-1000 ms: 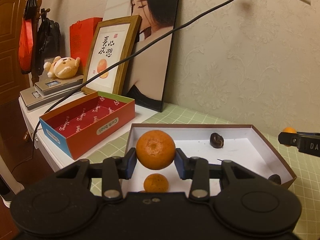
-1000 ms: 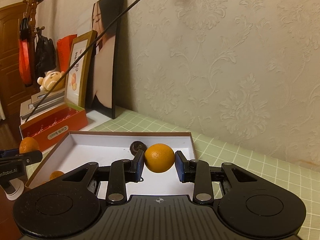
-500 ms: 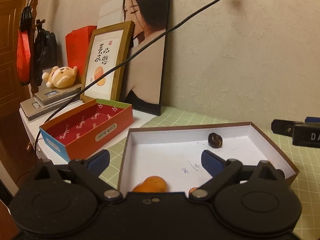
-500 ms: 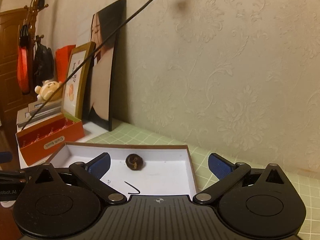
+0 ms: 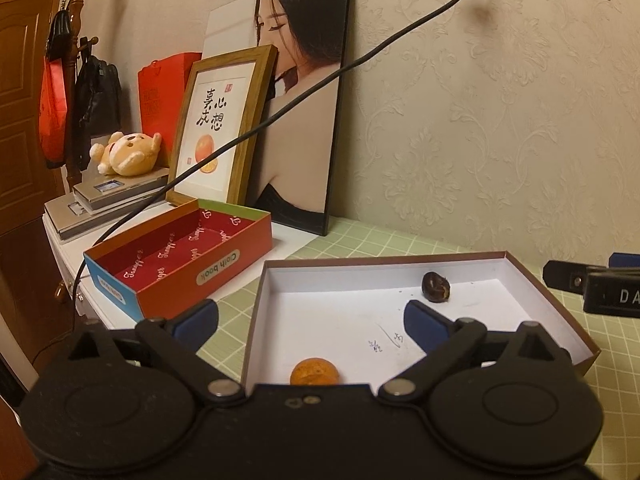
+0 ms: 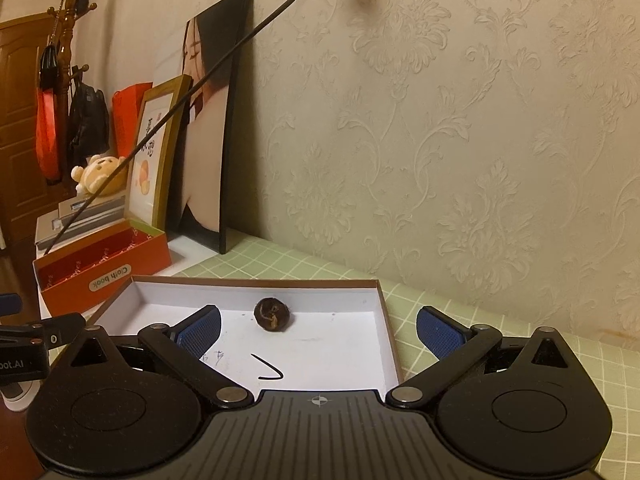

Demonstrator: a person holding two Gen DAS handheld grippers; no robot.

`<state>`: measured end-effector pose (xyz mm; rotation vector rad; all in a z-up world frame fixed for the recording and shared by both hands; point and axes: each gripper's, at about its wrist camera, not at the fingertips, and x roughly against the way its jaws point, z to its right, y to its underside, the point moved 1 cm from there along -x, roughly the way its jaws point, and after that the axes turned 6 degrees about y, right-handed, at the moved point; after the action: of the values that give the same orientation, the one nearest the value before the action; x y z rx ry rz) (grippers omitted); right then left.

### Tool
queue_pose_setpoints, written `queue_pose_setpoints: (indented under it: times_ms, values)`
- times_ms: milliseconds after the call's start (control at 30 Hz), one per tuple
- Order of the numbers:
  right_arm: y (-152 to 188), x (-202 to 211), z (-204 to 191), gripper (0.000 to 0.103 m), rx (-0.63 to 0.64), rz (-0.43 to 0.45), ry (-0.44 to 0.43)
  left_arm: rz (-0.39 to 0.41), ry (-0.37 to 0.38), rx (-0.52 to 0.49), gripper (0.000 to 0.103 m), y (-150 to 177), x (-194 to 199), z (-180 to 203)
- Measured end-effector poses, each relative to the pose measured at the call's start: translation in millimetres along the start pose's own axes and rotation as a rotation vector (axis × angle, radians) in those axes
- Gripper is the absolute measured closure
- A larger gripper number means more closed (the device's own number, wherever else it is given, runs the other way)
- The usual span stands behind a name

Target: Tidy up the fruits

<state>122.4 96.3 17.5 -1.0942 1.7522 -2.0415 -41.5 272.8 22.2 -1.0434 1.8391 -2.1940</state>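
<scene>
My left gripper (image 5: 310, 322) spread wide, nothing between blue pads, hanging over near-left part of shallow white-lined box (image 5: 552, 304). One small orange (image 5: 315, 372) on box floor just ahead of gripper body, partly hidden by it. Dark shrivelled fruit (image 5: 436, 287) near box's far wall. My right gripper (image 6: 318, 330) also wide, holding nothing, above same box (image 6: 390, 344); dark fruit (image 6: 273, 314) ahead between fingers. Red Cloth book box (image 5: 180, 258) sits left of box.
</scene>
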Motion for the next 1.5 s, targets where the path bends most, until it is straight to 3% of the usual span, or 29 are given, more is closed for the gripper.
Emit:
queue_pose_setpoints:
  times_ms: [367,467,567,767,1000,1167,1367,1433,1500]
  values:
    - [-7.7,10.4,1.6,0.000,-0.004,-0.005,-0.011,-0.047,-0.002,0.014,0.006,2.1,6.2,-3.7]
    - [-16.0,29.3,3.9,0.000,-0.019,0.017,-0.025,-0.007,-0.001,0.004,0.006,-5.8,29.8,-3.0]
    - [-26.1,63.6,5.3,0.000,-0.026,0.054,-0.023,0.049,0.000,-0.045,0.006,-16.9,65.4,1.1]
    - [-30.5,153.2,5.3,0.000,0.051,0.113,-0.016,0.096,0.069,-0.038,0.006,-27.3,136.2,14.5]
    - [-8.3,241.7,27.6,0.000,0.043,0.159,0.044,0.144,0.117,-0.043,0.006,10.0,204.4,31.8]
    - [22.7,250.1,38.6,0.000,0.025,0.138,0.079,0.177,0.096,-0.071,0.006,31.4,208.6,38.9]
    - [51.8,242.3,36.6,0.000,0.006,0.100,0.080,0.210,0.093,-0.062,0.006,34.5,207.3,38.9]
    - [52.9,237.2,36.8,0.000,0.004,0.074,0.075,0.202,0.099,-0.063,0.006,35.2,206.6,39.8]
    - [49.3,239.9,37.5,0.000,-0.007,0.102,0.060,0.202,0.095,-0.080,0.006,35.7,206.8,42.7]
